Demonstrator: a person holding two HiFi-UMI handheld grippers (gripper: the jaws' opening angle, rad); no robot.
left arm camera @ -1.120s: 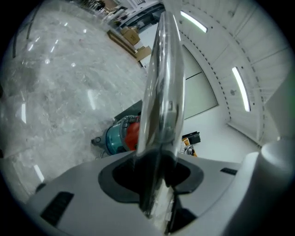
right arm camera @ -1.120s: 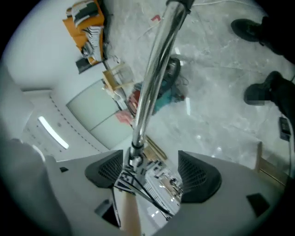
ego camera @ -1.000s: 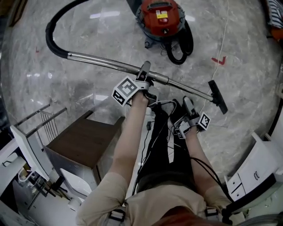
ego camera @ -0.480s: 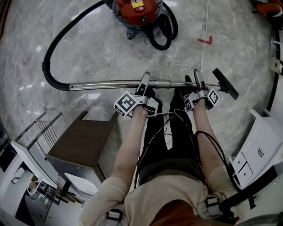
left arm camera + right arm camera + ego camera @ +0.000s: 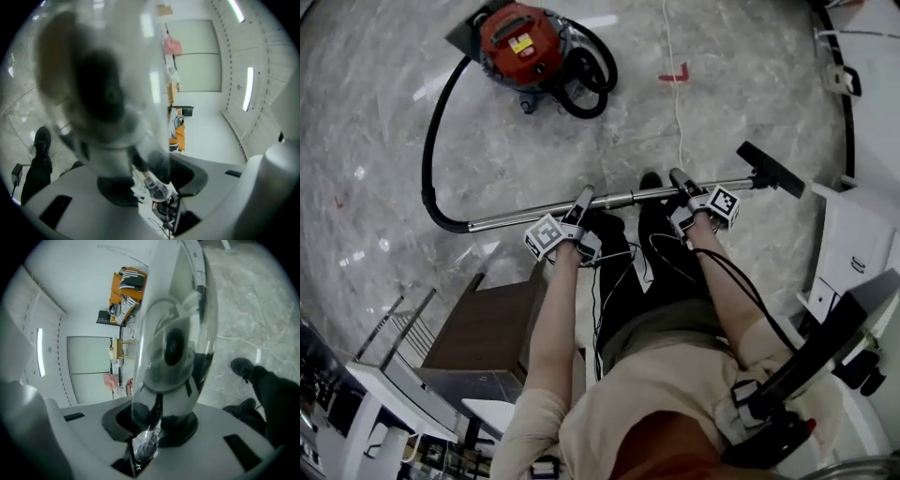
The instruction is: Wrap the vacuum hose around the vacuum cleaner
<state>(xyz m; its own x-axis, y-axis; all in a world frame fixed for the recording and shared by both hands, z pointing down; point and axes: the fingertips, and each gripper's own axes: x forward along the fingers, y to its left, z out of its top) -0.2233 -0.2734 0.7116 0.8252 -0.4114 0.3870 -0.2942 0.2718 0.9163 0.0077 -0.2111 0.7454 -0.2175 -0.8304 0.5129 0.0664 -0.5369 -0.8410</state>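
Note:
The red vacuum cleaner (image 5: pixel 520 42) stands on the floor at the upper left. Its black hose (image 5: pixel 431 150) curves down to a shiny metal wand (image 5: pixel 623 199) that ends in a black floor nozzle (image 5: pixel 772 169). The wand is lifted and lies across in front of me. My left gripper (image 5: pixel 584 195) is shut on the wand near its middle. My right gripper (image 5: pixel 677 176) has just been closing, with the wand between its jaws, and now grips it nearer the nozzle. The wand (image 5: pixel 108 93) is blurred in the left gripper view and the wand (image 5: pixel 173 343) fills the right gripper view.
A brown wooden cabinet (image 5: pixel 487 328) stands by my left leg, with a wire rack (image 5: pixel 398 323) beside it. White furniture (image 5: pixel 853 253) lines the right side. A white cable (image 5: pixel 675 103) and a red mark (image 5: pixel 675 73) lie on the marble floor. A black coil (image 5: pixel 586 70) rests against the vacuum.
The right gripper came up from below the wand and took hold of it. Both hands swung the wand from slanting to nearly level; the vacuum now shows further left.

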